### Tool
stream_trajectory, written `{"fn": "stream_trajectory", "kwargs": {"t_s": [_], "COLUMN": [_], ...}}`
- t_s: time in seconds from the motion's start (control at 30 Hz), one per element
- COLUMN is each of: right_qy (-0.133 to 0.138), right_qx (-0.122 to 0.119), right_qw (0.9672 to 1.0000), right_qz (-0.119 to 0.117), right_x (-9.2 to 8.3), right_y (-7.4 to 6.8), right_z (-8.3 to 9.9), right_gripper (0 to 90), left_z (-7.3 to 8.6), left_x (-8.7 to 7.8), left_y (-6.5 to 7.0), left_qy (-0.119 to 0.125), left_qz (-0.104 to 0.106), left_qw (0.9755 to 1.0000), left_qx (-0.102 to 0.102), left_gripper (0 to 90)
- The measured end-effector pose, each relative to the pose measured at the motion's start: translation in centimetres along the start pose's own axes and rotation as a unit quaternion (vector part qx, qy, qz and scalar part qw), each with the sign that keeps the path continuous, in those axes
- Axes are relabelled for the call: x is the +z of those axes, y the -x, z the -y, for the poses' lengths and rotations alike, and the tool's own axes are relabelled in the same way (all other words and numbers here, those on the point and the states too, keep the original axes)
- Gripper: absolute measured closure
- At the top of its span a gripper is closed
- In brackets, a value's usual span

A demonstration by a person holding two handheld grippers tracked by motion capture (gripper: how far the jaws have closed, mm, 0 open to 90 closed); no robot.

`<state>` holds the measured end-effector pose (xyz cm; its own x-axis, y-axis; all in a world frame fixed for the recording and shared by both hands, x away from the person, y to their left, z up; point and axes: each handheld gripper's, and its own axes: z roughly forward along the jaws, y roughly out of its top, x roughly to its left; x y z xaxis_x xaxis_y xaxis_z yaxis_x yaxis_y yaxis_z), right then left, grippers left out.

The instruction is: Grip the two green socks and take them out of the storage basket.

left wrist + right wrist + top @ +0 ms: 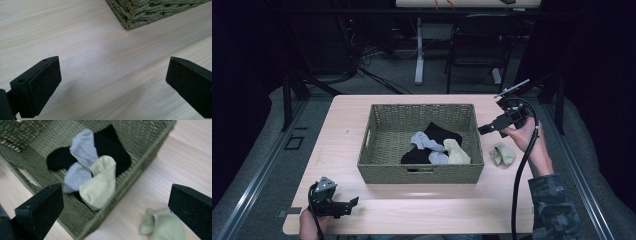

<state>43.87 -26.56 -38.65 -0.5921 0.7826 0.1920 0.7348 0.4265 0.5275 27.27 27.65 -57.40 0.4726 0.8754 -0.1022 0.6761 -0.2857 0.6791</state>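
A woven olive basket sits mid-table and holds a black sock, a grey sock and a pale green sock. These show in the right gripper view as the black sock, the grey sock and the pale green sock. Another pale green sock lies on the table right of the basket. My right gripper hovers open above the basket's right rim. My left gripper rests open near the front left edge, with the basket's corner ahead.
The wooden table has bare room to the left of and in front of the basket. A black cable trails from the right gripper toward the front edge. A chair and a table leg stand beyond the far edge.
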Motion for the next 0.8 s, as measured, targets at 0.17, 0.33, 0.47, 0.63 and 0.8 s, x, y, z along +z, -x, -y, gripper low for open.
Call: {"fn": "stream_trajectory", "kwargs": {"t_s": [0.17, 0.33, 0.47, 0.63, 0.8], "right_qy": [-0.001, -0.011, -0.023, -0.053, -0.081], "right_qx": [-0.02, -0.035, -0.042, -0.052, -0.051], "right_qw": [0.9997, 0.9991, 0.9986, 0.9971, 0.9953], "right_qz": [-0.014, -0.021, -0.022, -0.016, -0.015], "right_x": [0.6, 2.0, 3.8, 6.2, 9.5], "right_y": [-1.5, -2.9, -3.9, -4.8, -4.9], "right_z": [-2.4, -4.0, -4.9, -5.5, -5.4], "right_gripper": [0.0, 0.0, 0.4, 1.1, 2.7], "left_z": [0.0, 0.0, 0.0, 0.0, 0.0], "left_x": [0.0, 0.0, 0.0, 0.0, 0.0], "left_y": [0.0, 0.0, 0.0, 0.0, 0.0], "left_qy": [-0.001, 0.0, 0.0, 0.001, 0.0], "left_qz": [0.001, 0.001, 0.002, 0.002, 0.003], "left_qw": [1.0, 1.0, 1.0, 1.0, 1.0], "left_qx": [0.0, 0.0, 0.001, 0.0, 0.001], "left_gripper": [0.0, 0.0, 0.0, 0.0, 0.0]}}
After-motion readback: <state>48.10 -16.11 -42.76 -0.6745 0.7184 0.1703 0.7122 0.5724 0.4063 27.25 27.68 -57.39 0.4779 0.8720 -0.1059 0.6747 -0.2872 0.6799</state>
